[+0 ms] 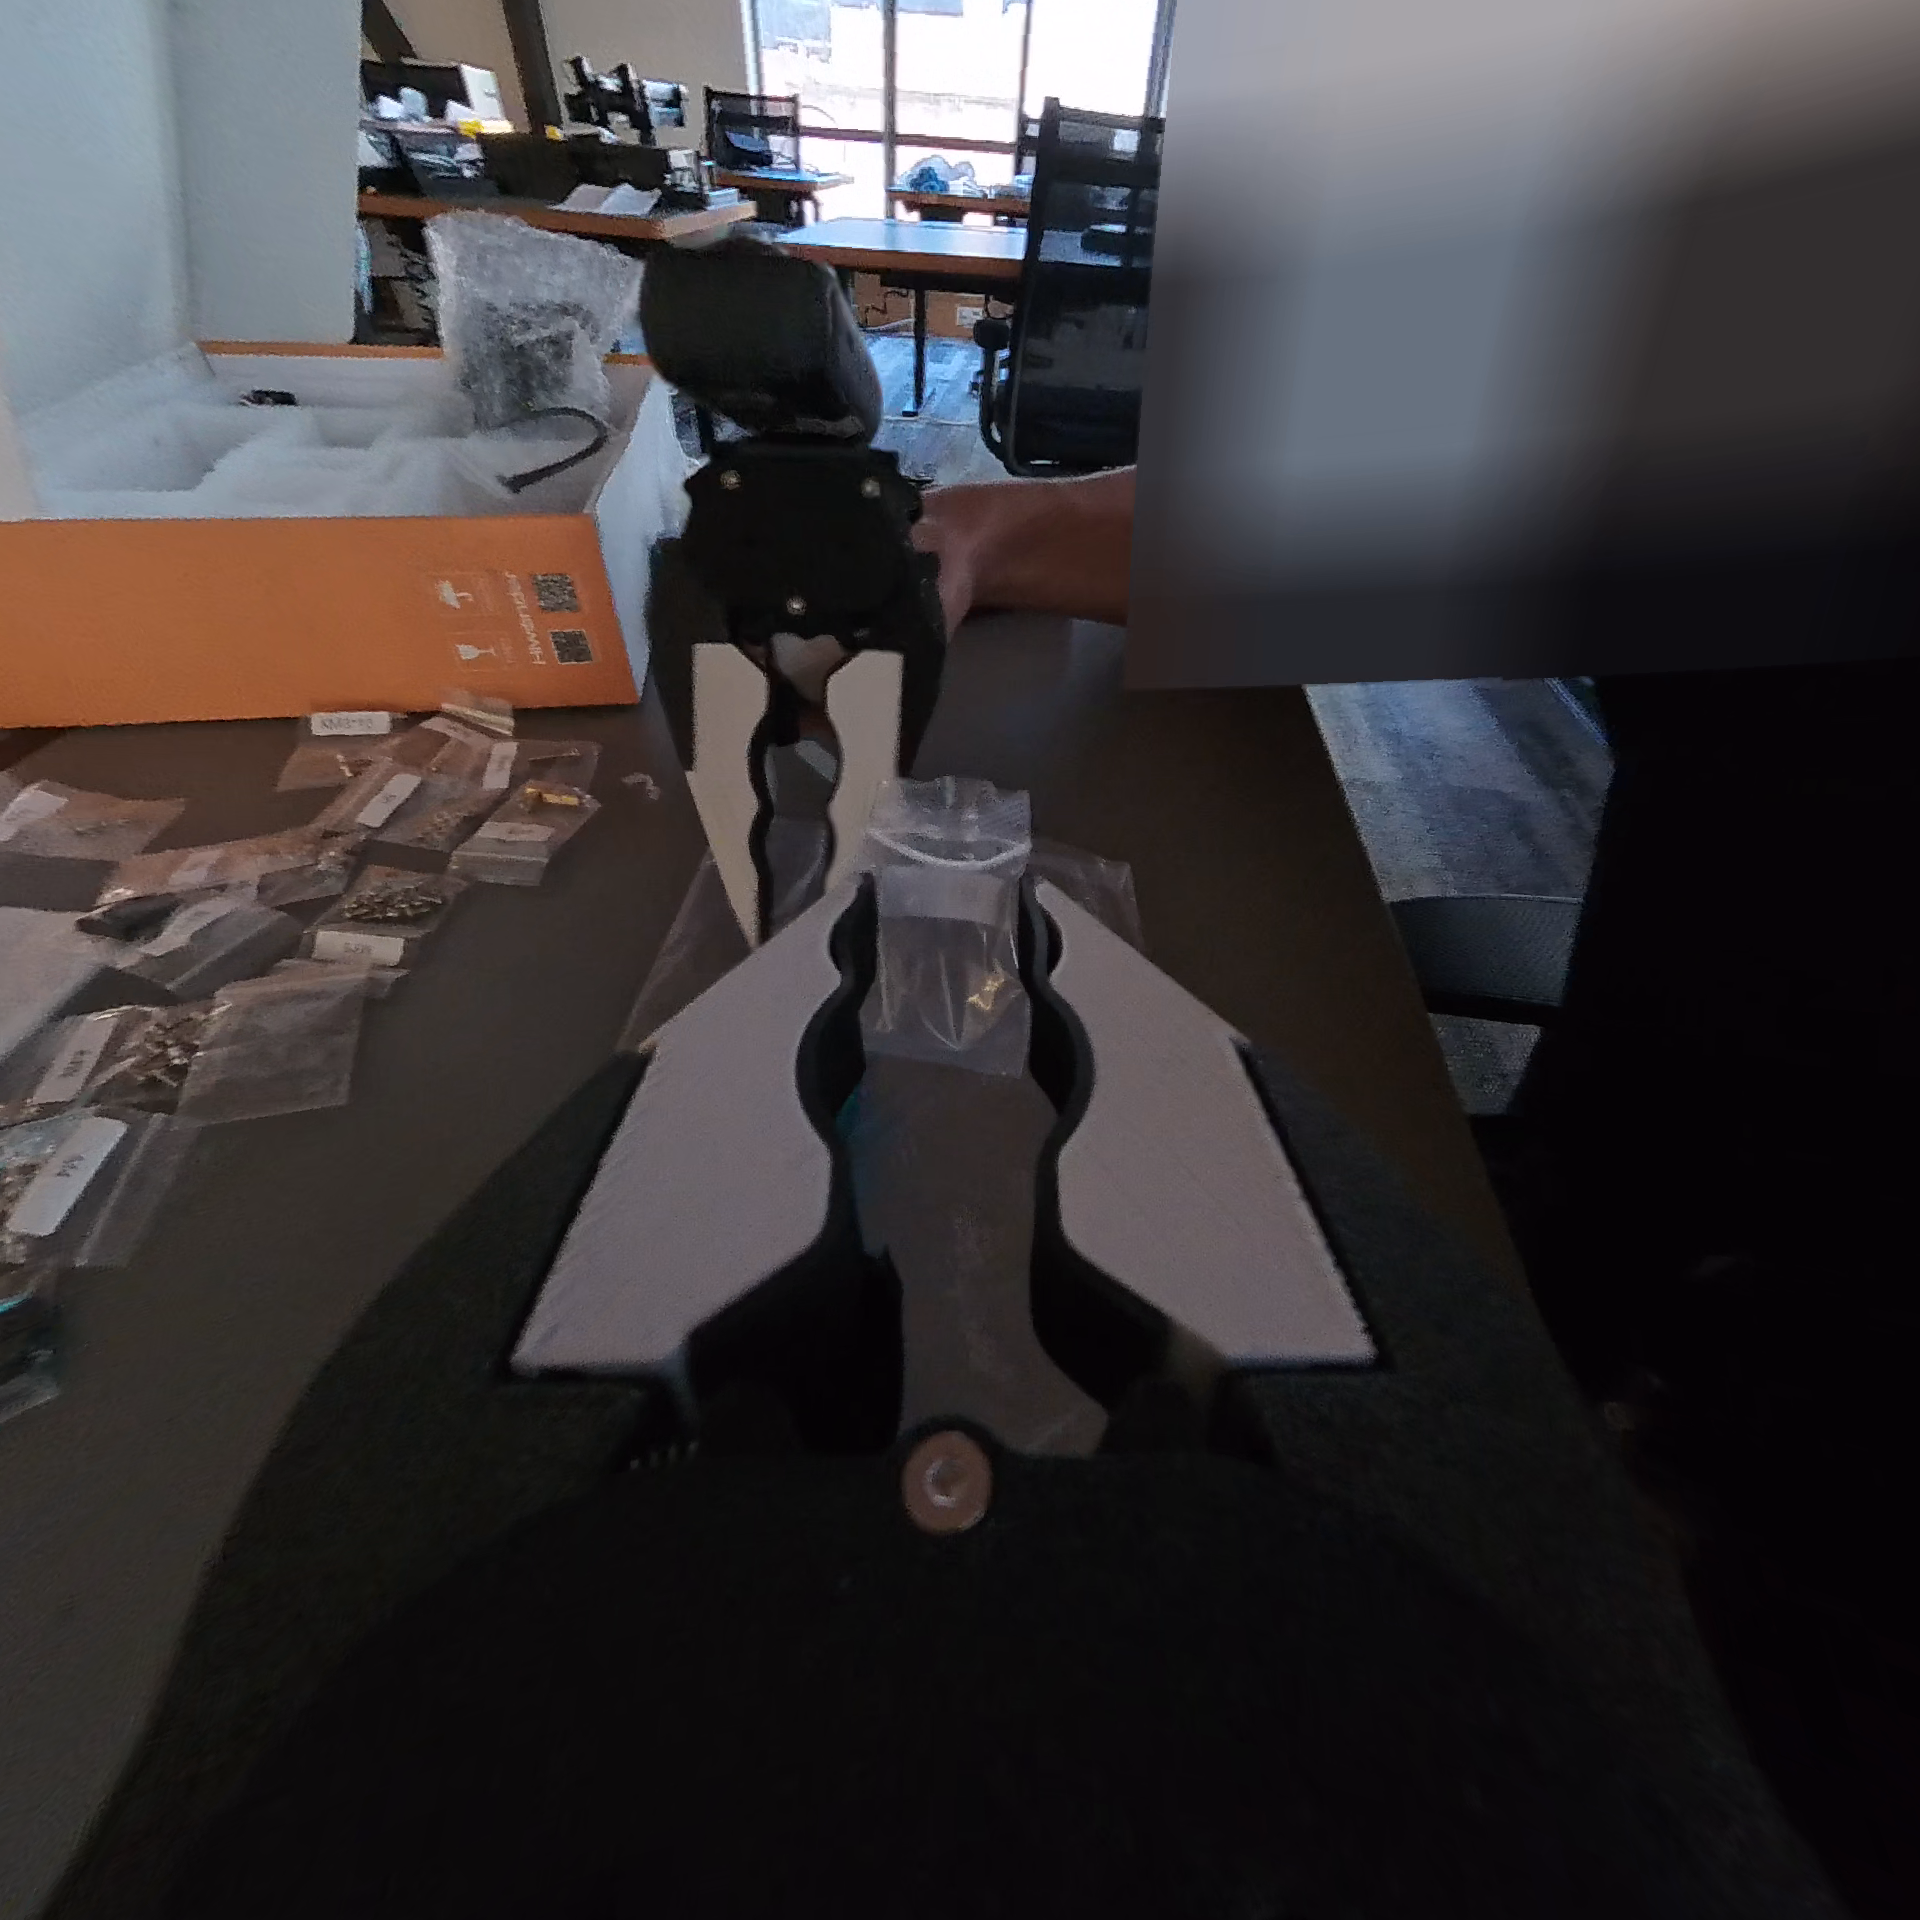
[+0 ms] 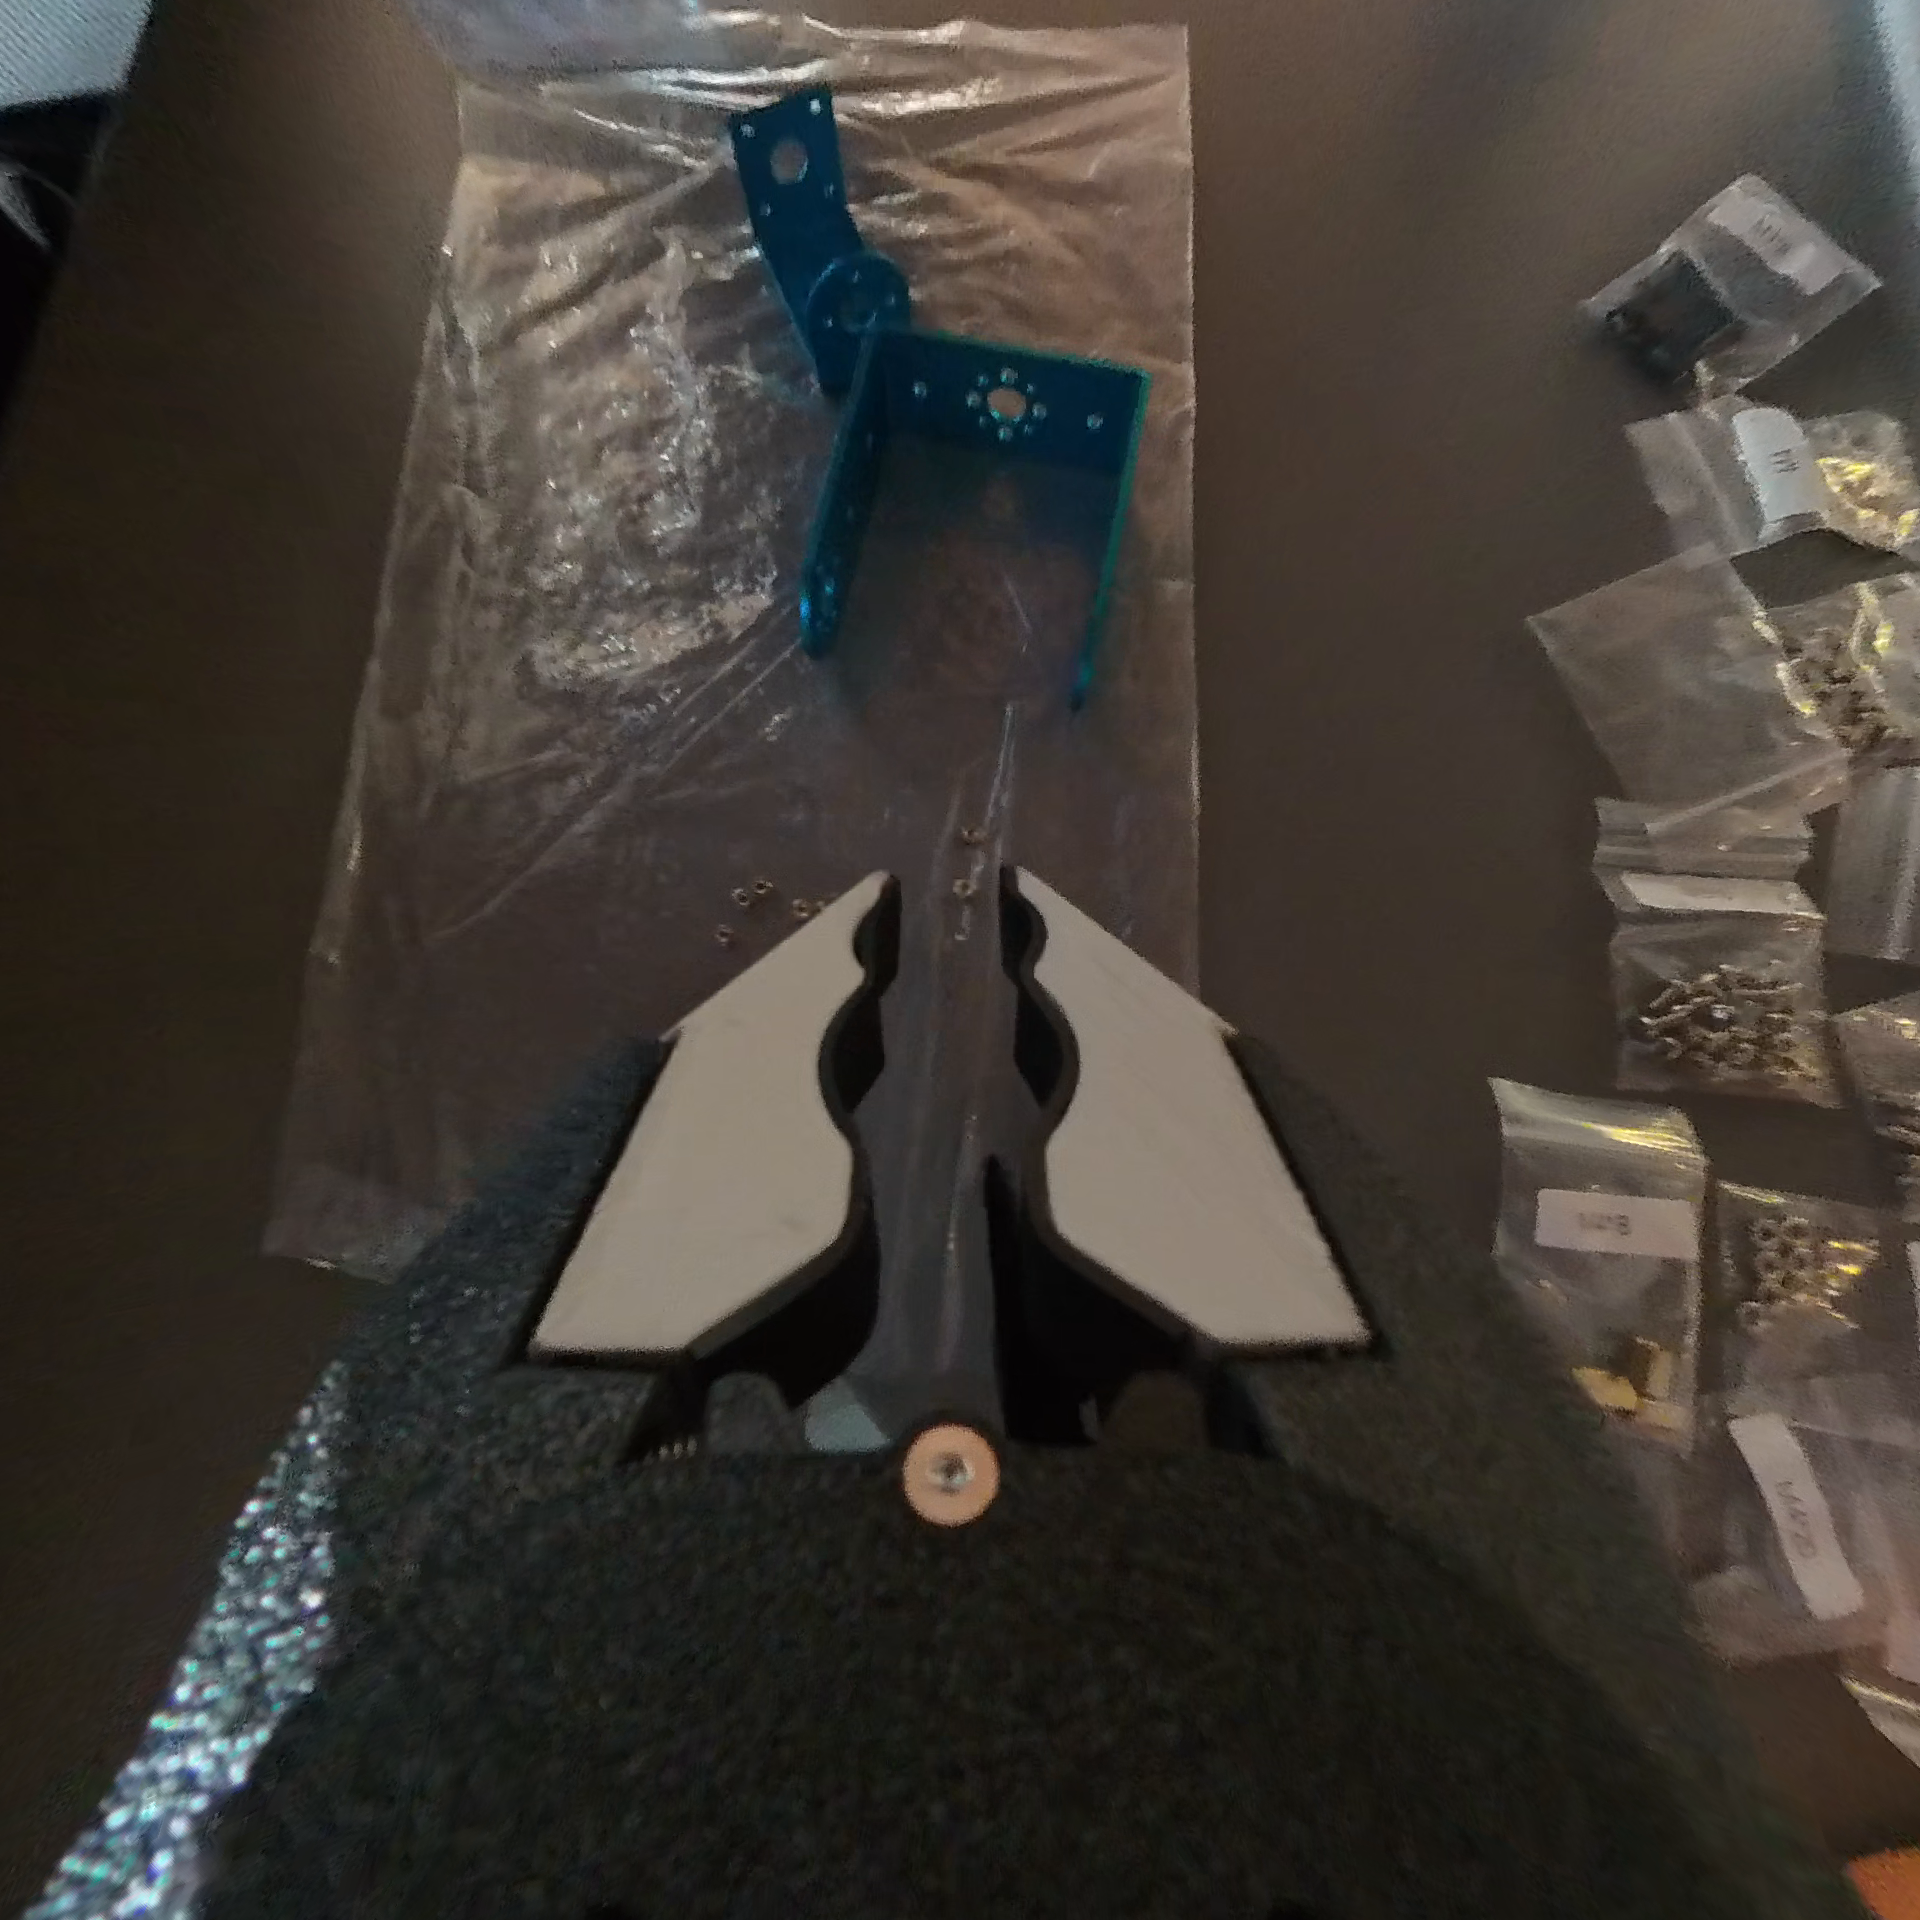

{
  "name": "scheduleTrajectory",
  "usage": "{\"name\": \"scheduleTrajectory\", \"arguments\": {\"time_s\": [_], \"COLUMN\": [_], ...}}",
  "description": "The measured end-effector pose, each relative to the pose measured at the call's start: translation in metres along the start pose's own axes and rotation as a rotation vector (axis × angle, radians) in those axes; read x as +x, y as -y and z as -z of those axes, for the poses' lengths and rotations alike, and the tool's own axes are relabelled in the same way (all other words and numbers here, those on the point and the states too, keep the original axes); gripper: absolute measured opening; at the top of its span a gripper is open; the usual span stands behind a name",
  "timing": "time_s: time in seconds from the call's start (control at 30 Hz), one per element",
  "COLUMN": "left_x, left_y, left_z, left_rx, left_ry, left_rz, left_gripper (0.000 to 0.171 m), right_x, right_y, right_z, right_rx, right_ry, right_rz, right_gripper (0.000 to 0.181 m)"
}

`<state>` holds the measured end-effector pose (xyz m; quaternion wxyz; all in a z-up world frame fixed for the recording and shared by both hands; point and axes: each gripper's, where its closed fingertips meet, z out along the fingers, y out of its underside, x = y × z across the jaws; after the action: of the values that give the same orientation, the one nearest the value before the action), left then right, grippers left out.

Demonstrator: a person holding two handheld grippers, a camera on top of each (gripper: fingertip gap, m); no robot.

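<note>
Left gripper [image 1: 948,914]: your fingers are clamped on a small clear bag [image 1: 951,940], held upright above the dark table [image 1: 416,1299].
Right gripper [image 2: 940,894]: your fingers stand a narrow gap apart, holding nothing, tips over a large clear plastic sheet [image 2: 623,540].
Left view only: an open orange box [image 1: 301,613] with white foam; bubble wrap [image 1: 520,312]; a person's forearm [image 1: 1029,540] behind your right gripper [image 1: 800,790].
Right view only: two blue metal brackets, one U-shaped [image 2: 987,416], one angled [image 2: 805,218], both on the sheet; several tiny nuts [image 2: 764,888] near your fingertips.
Both views: many small labelled hardware bags [image 2: 1725,956], too overlapped to count.
</note>
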<state>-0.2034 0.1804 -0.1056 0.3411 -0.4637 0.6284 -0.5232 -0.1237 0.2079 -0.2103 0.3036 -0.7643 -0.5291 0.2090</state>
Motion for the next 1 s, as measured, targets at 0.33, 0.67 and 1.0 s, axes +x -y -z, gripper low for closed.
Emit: {"name": "scheduleTrajectory", "arguments": {"time_s": [0.33,0.67,1.0], "left_x": [0.008,0.003,0.002], "left_y": [-0.007,-0.010,-0.020], "left_z": [-0.004,-0.005,-0.013], "left_rx": [-0.019,-0.025,-0.066], "left_ry": [-0.046,-0.017,0.001], "left_rz": [0.041,0.040,0.020], "left_gripper": [0.026,0.026,0.026], "right_x": [0.000,0.003,-0.037], "right_y": [-0.003,0.013,0.098], "right_z": [-0.008,0.010,0.046], "right_rx": [0.000,0.068,0.399], "right_ry": [-0.003,-0.045,0.079], "right_rz": [0.028,0.038,0.041], "right_gripper": [0.003,0.000,0.000]}}
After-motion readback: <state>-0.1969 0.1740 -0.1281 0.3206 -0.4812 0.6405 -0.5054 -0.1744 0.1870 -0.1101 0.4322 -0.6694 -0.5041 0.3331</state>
